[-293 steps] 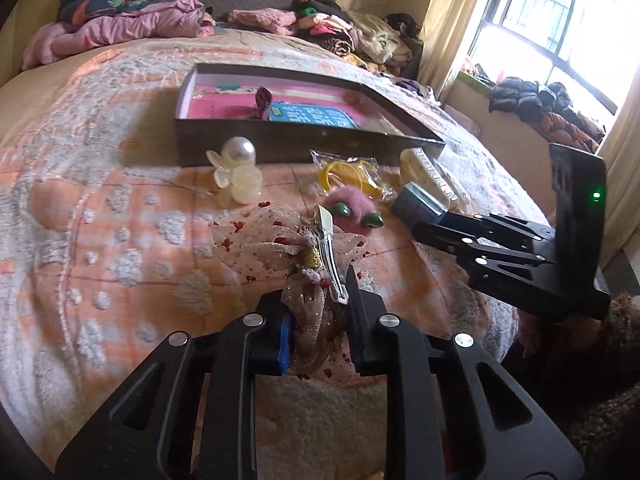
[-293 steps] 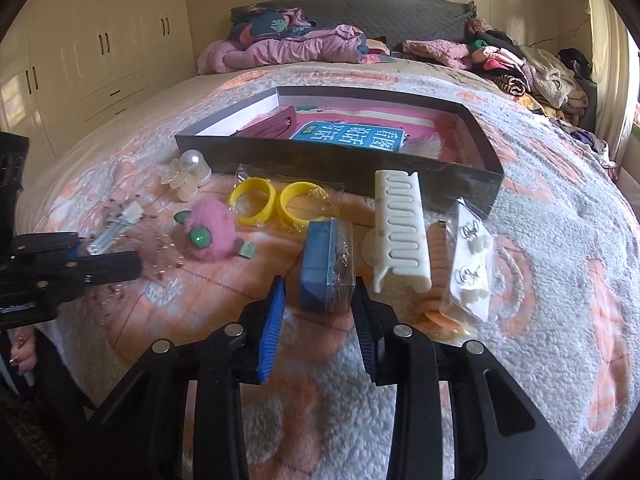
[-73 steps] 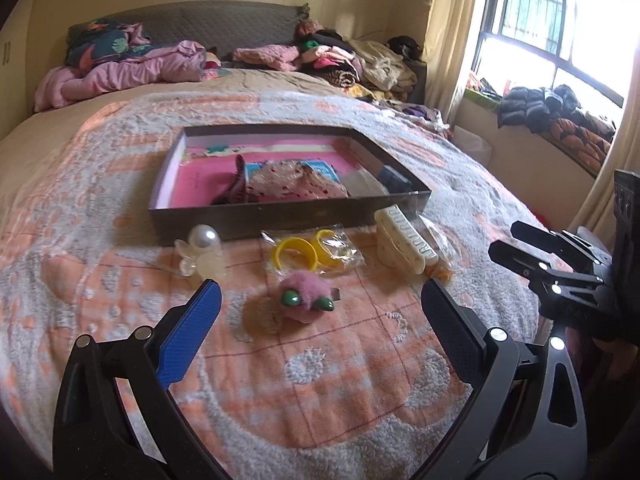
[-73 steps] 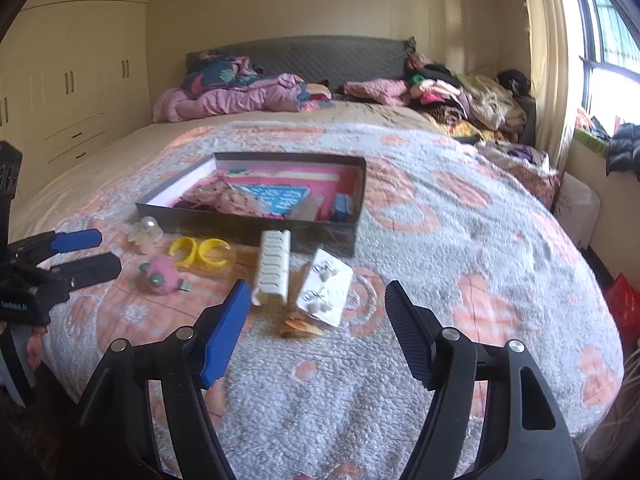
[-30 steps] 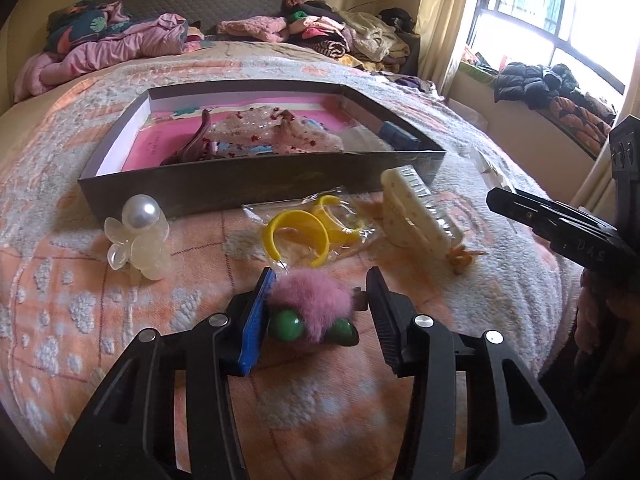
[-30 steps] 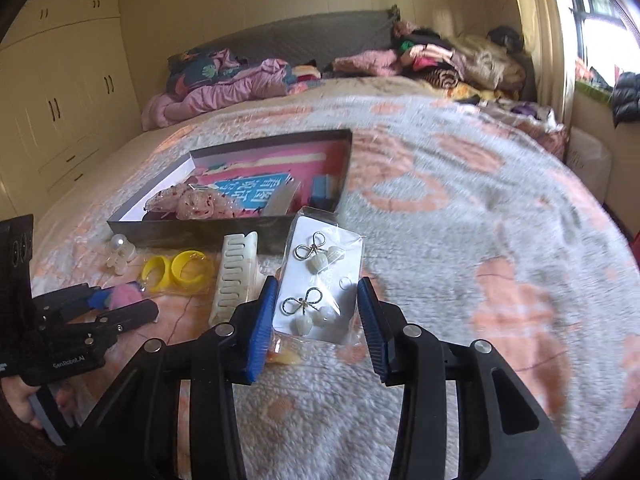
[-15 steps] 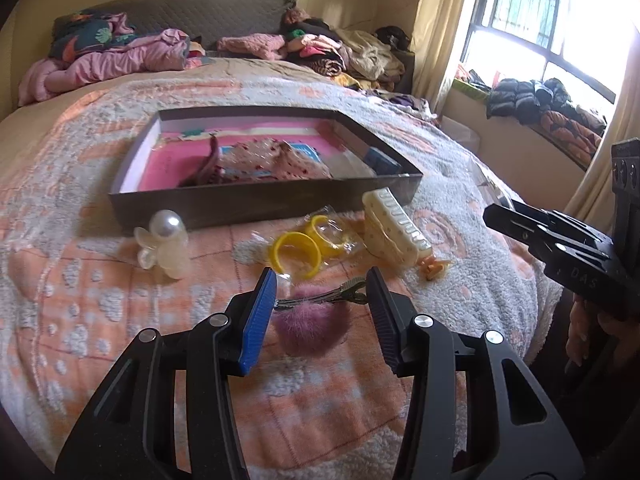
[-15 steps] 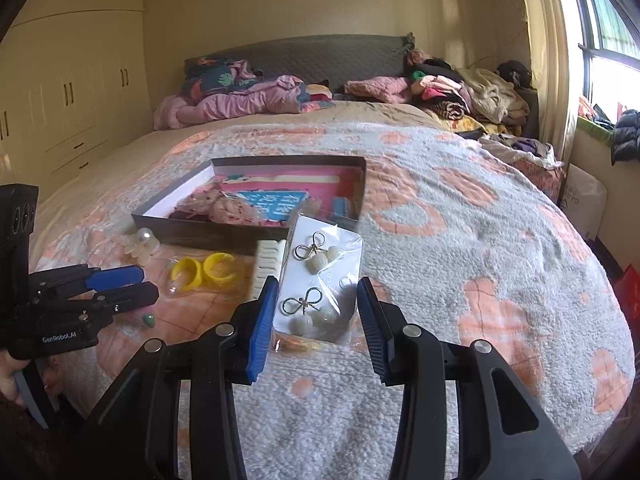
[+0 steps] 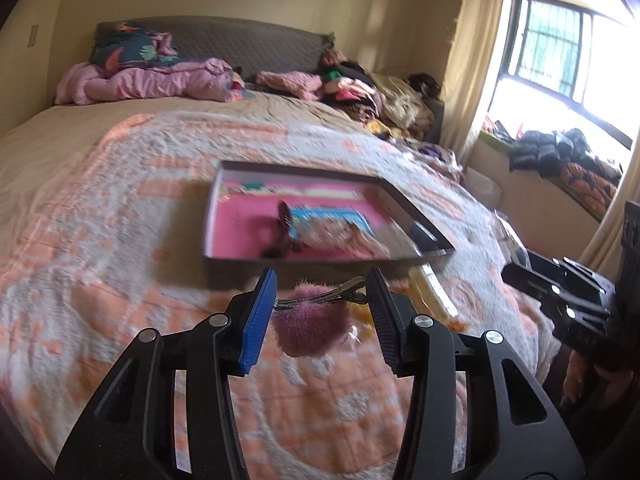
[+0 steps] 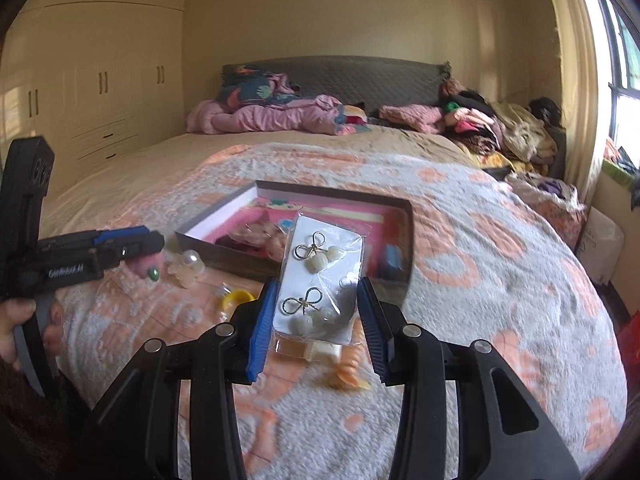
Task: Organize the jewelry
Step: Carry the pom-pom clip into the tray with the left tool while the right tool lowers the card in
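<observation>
My left gripper is shut on a pink pompom hair clip, its metal bar spanning the pads, lifted above the bedspread. From the right wrist view the same left gripper shows at the left, with the pompom under its tips. My right gripper is shut on a clear packet of bow earrings on a white card, held up in front of the box. The dark box with a pink lining lies on the bed beyond both grippers and holds a blue card, a lace piece and a dark hair claw.
On the bedspread in front of the box lie a pearl clip, yellow hoops in a bag, a cream comb clip and an orange piece. Clothes are piled by the headboard. A person's hand holds the left gripper.
Both grippers have risen off the bedspread with their items still held. The box now looks farther away and lower in both views.
</observation>
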